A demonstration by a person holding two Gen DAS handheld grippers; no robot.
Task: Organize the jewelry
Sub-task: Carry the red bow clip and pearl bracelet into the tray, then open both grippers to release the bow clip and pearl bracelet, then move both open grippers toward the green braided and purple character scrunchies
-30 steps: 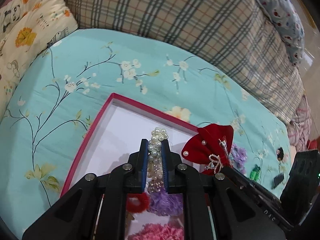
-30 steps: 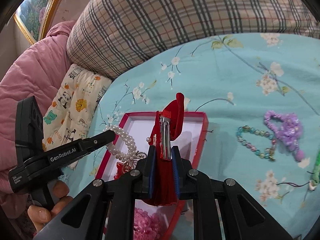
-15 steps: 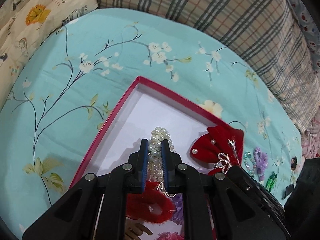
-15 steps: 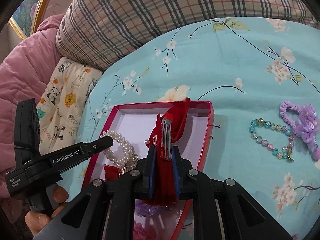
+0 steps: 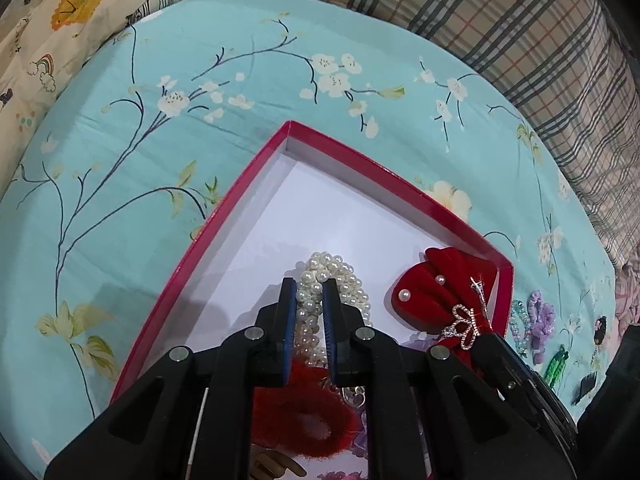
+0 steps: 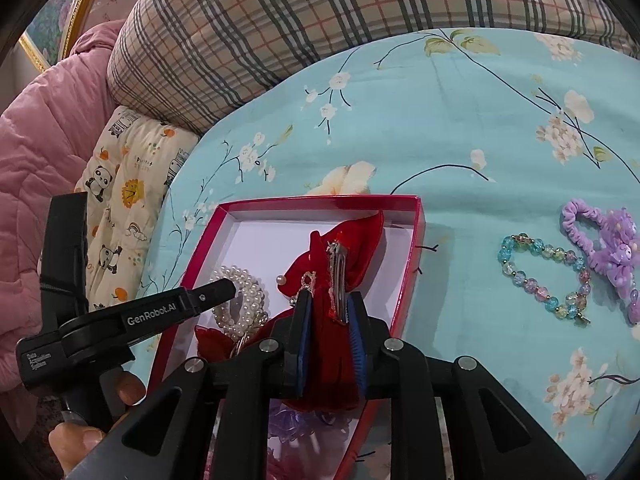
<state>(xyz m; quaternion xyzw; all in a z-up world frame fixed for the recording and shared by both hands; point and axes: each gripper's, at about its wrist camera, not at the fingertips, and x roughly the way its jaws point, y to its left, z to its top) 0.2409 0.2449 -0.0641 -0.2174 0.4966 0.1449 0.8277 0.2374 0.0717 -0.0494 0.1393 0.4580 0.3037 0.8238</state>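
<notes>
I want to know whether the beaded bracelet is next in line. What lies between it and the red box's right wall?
Only bare floral sheet lies between the beaded bracelet and the red box, as the right wrist view shows.

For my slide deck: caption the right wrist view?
Right gripper lowers a red bow clip into the red box.

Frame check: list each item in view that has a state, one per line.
left tongs: shut on pearl bracelet, over the box
right tongs: shut on red bow clip, over the box
red box: open, partly filled
beaded bracelet: on the sheet, outside the box
purple scrunchie: on the sheet, outside the box
</notes>
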